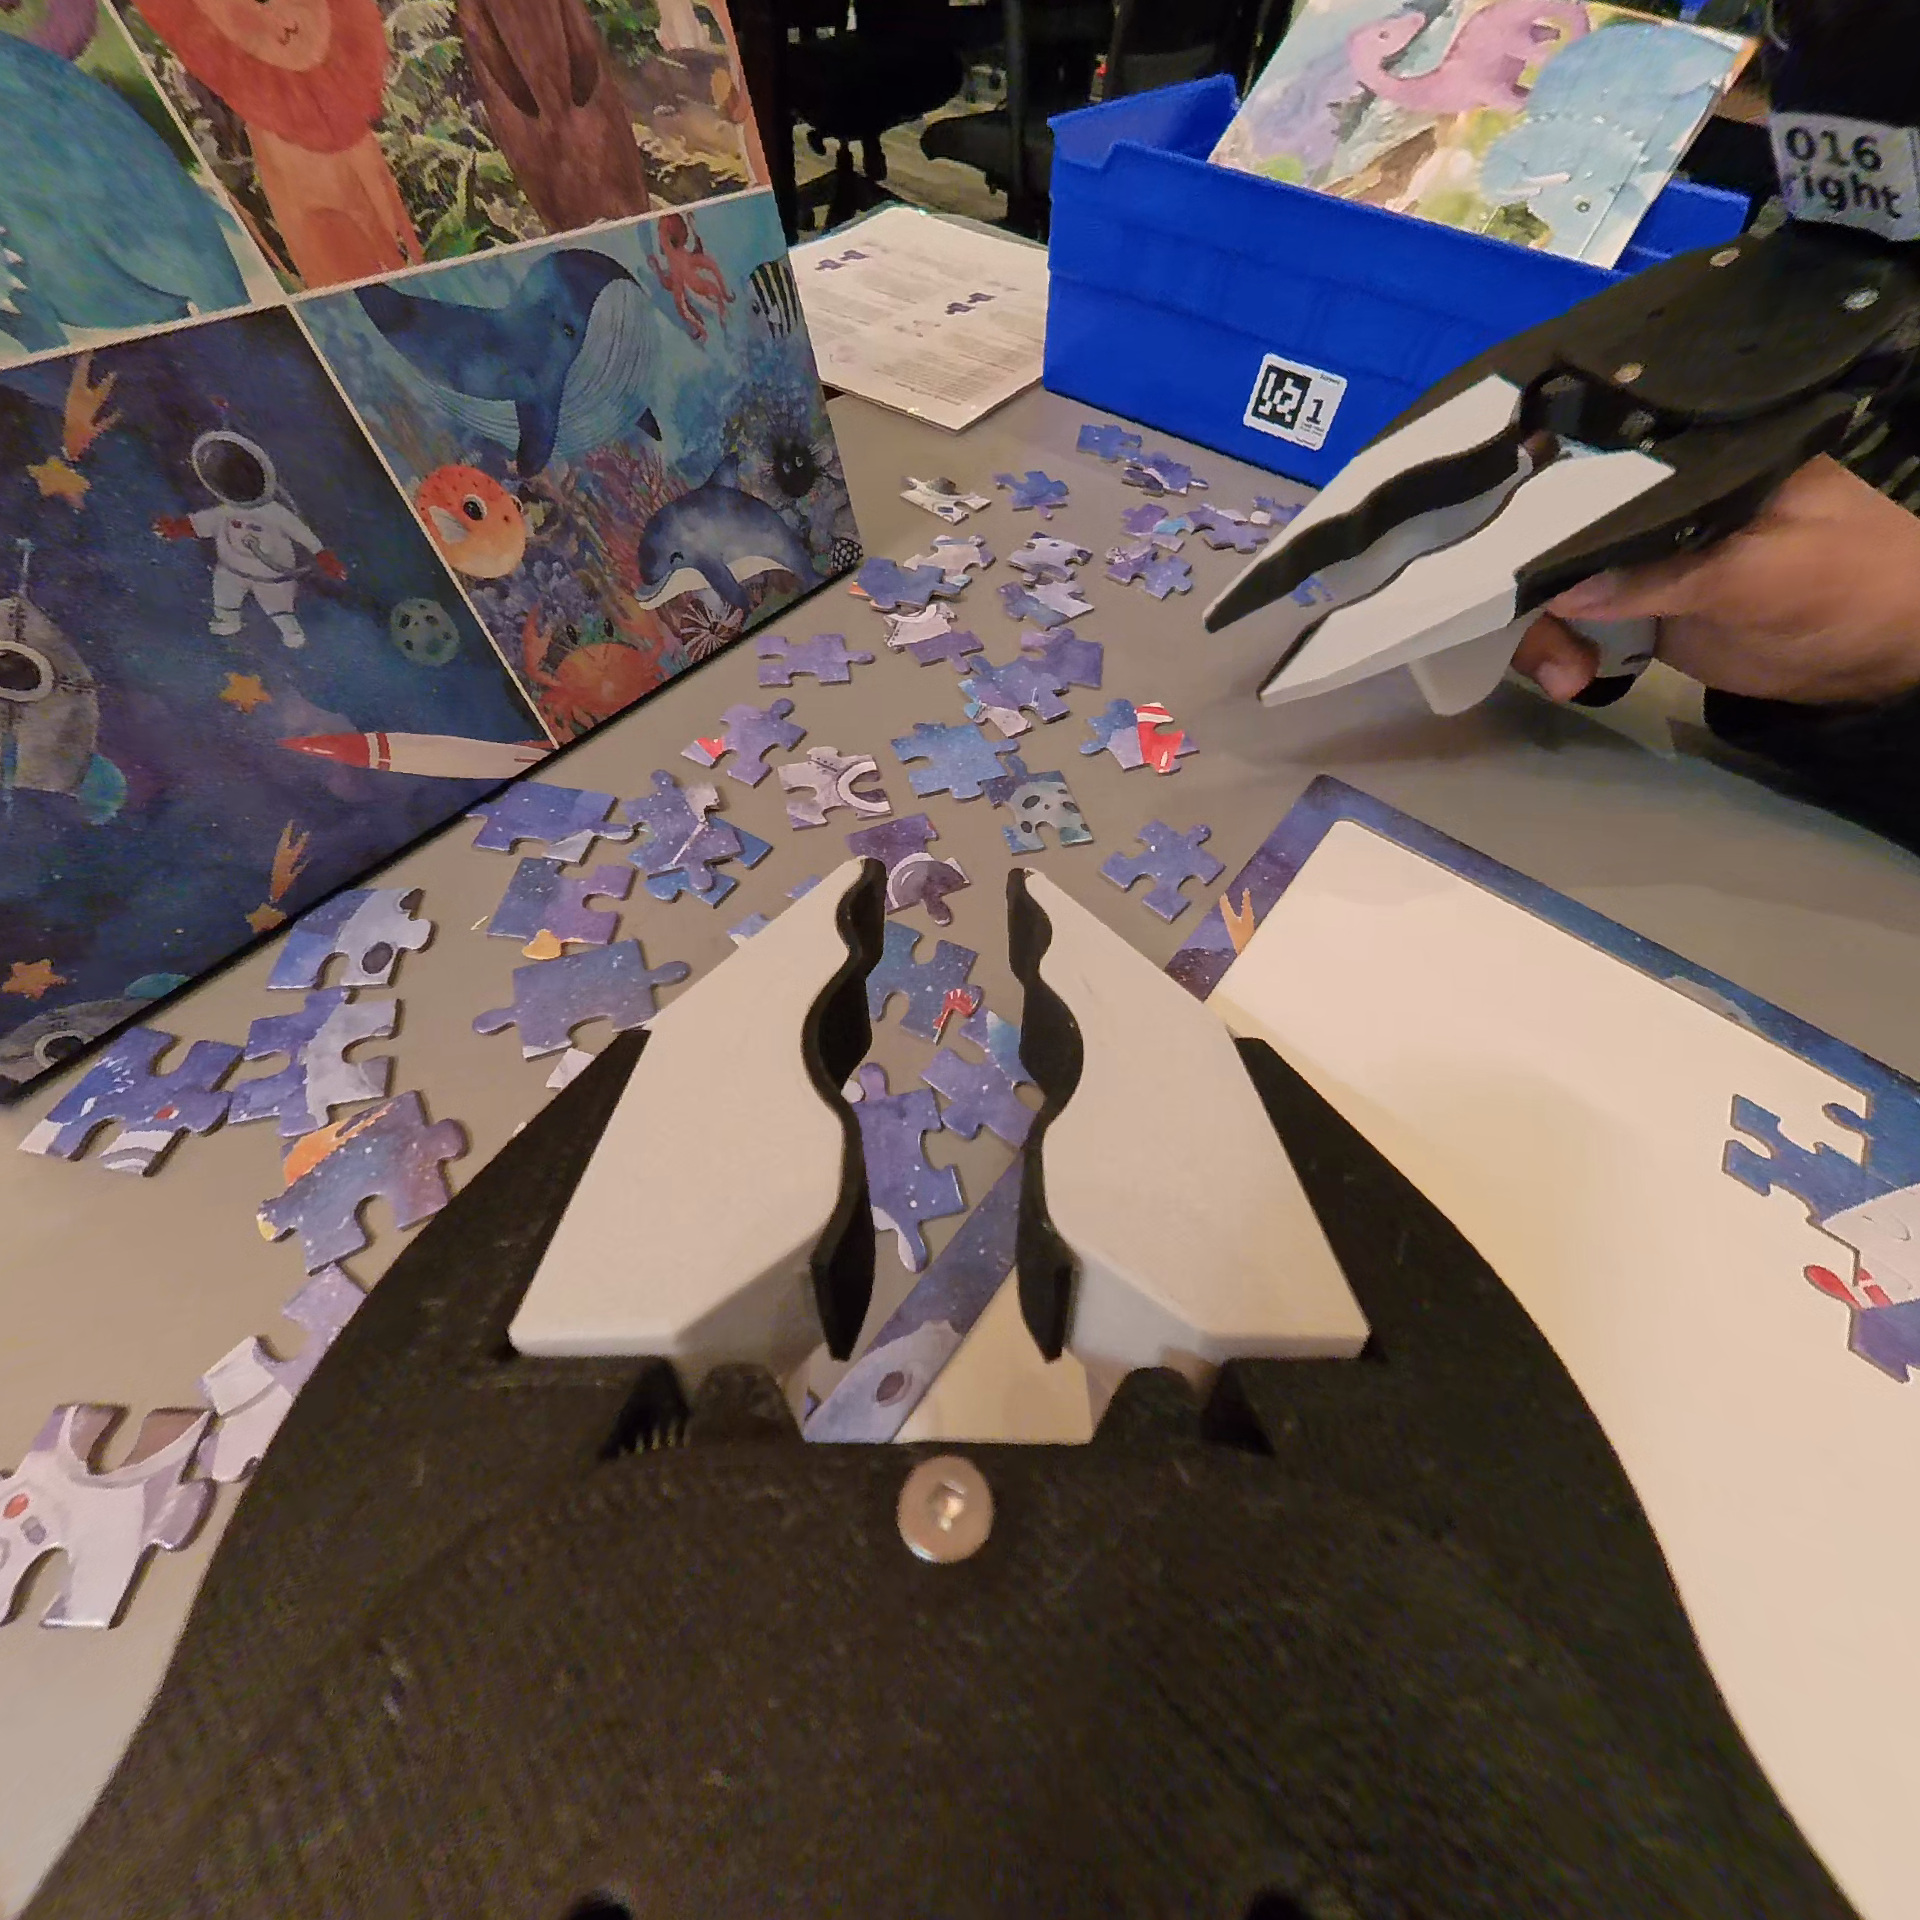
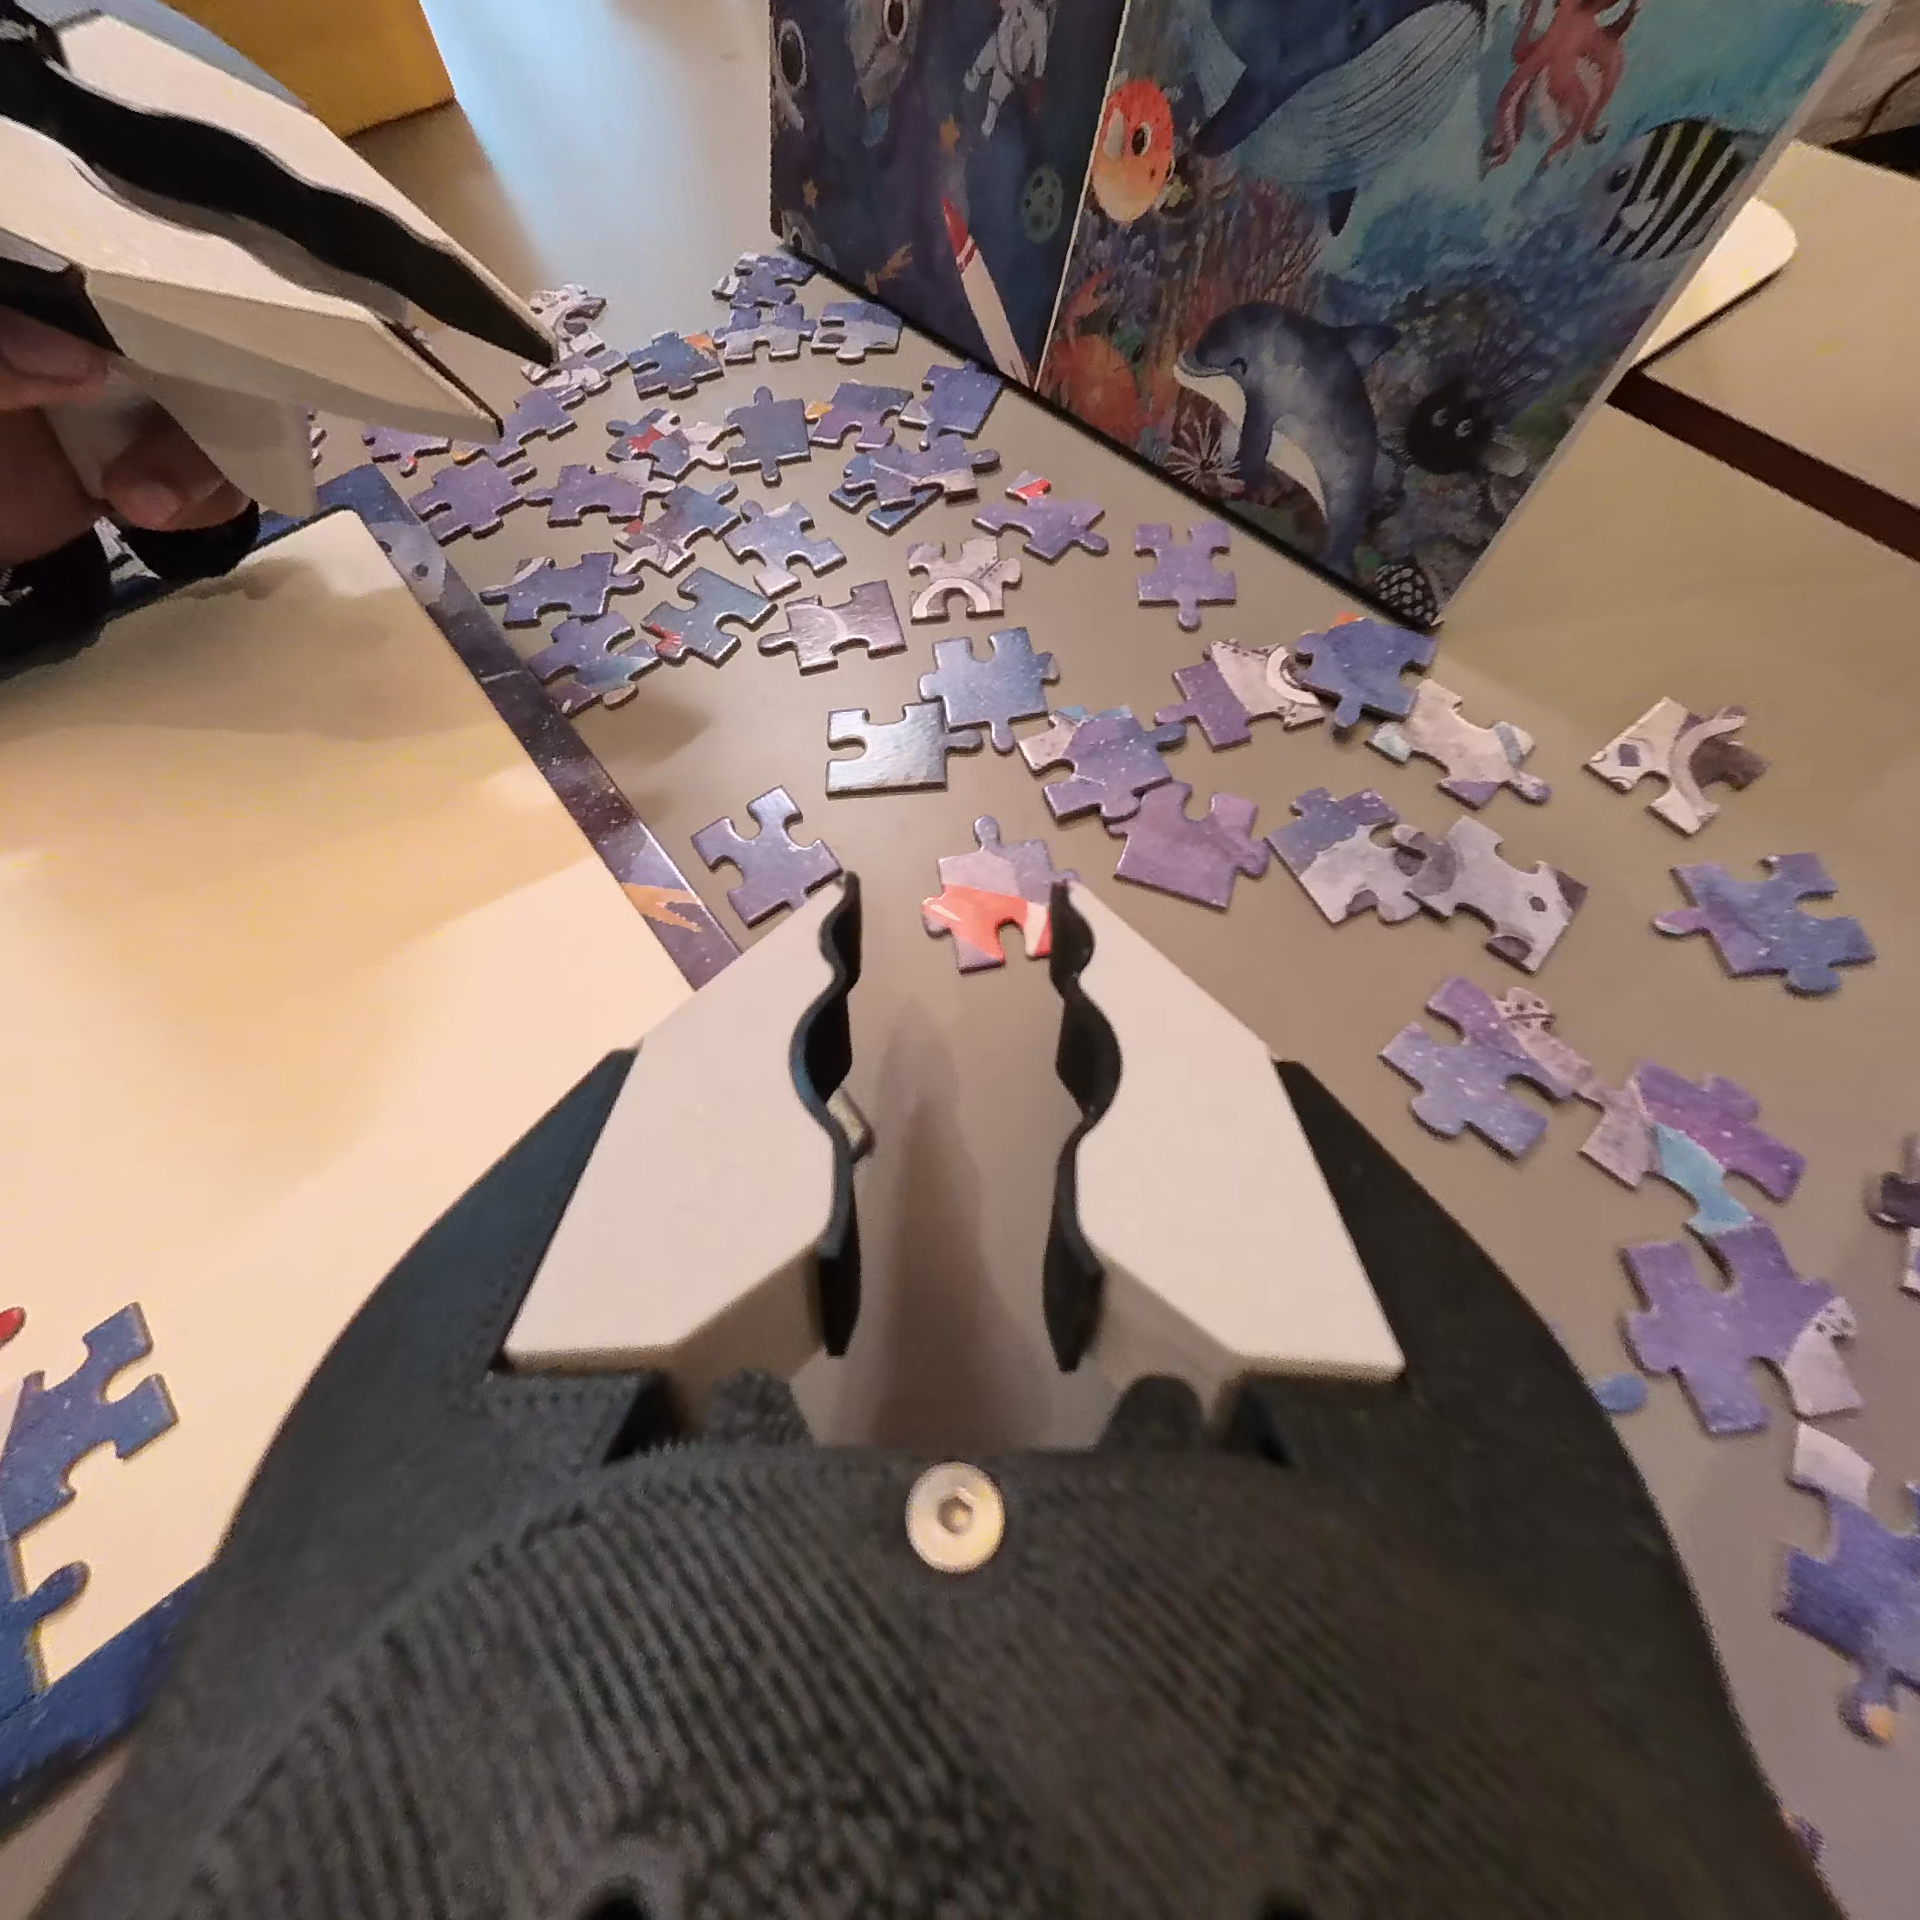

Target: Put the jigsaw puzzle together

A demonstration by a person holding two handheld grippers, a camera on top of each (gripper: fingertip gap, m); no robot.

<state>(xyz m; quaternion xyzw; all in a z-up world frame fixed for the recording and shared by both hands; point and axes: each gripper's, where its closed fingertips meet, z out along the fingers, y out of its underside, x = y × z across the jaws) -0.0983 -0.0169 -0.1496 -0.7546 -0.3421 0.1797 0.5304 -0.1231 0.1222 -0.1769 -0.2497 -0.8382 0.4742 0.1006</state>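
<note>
Right gripper (image 2: 954, 914) fingers narrowly parted, empty, aimed at the red-and-purple cardboard jigsaw piece (image 2: 987, 906) at 12 o'clock. Left gripper (image 1: 940, 883) likewise parted, empty. Risk: flat piece slides on grey desk (image 2: 1621, 488), scattering neighbours.

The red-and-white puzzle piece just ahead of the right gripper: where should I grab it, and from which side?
The red-and-white piece lies flat on the table, so pinch its near edge from above, tilting the open right gripper steeply; a level approach would probably just push it.
</note>
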